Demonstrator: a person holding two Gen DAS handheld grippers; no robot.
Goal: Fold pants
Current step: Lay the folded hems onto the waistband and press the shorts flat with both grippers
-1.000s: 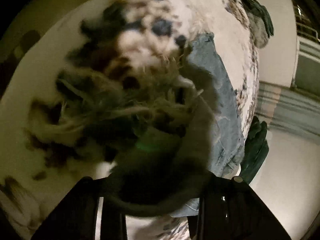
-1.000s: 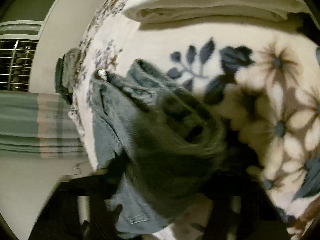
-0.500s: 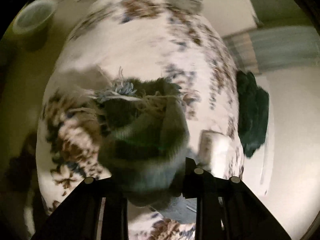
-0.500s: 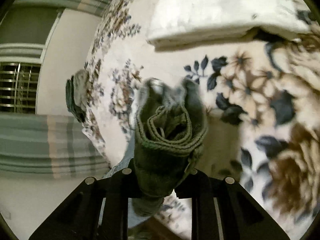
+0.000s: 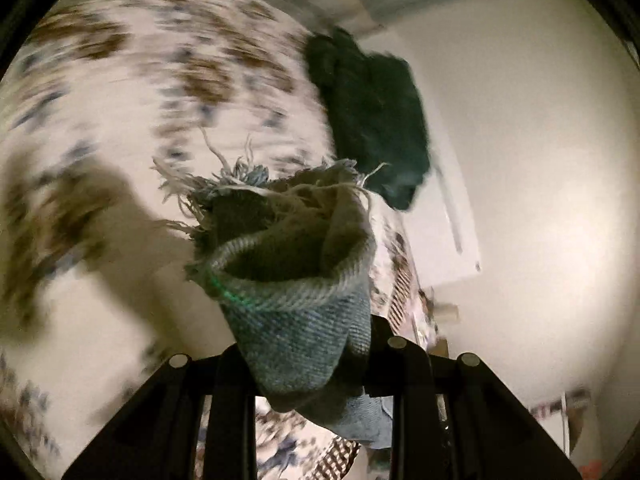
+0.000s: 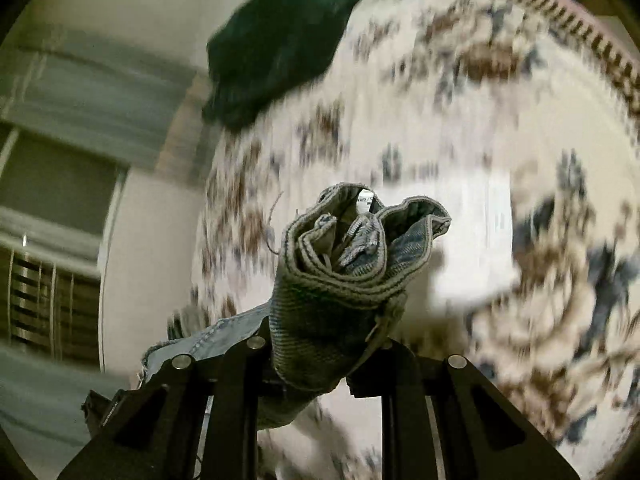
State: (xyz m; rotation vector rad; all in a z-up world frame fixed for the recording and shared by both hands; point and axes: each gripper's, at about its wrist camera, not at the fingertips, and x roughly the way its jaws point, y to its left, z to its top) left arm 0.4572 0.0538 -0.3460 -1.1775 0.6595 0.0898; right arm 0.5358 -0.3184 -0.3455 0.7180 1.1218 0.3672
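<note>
Between both tools, blue denim pants (image 5: pixel 296 320) hang: left gripper (image 5: pixel 304 364) clenched on frayed hem, right gripper (image 6: pixel 320 360) clenched on waistband; dark green cloth (image 6: pixel 280 44) at 11 o'clock.

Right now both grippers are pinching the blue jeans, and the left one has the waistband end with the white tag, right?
Not quite. The left gripper pinches the frayed hem of the jeans, as the left wrist view shows. The right gripper has the waistband.

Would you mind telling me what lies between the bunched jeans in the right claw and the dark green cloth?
Only bare floral bedspread, seen in the right wrist view, separates the jeans from the dark green cloth.
</note>
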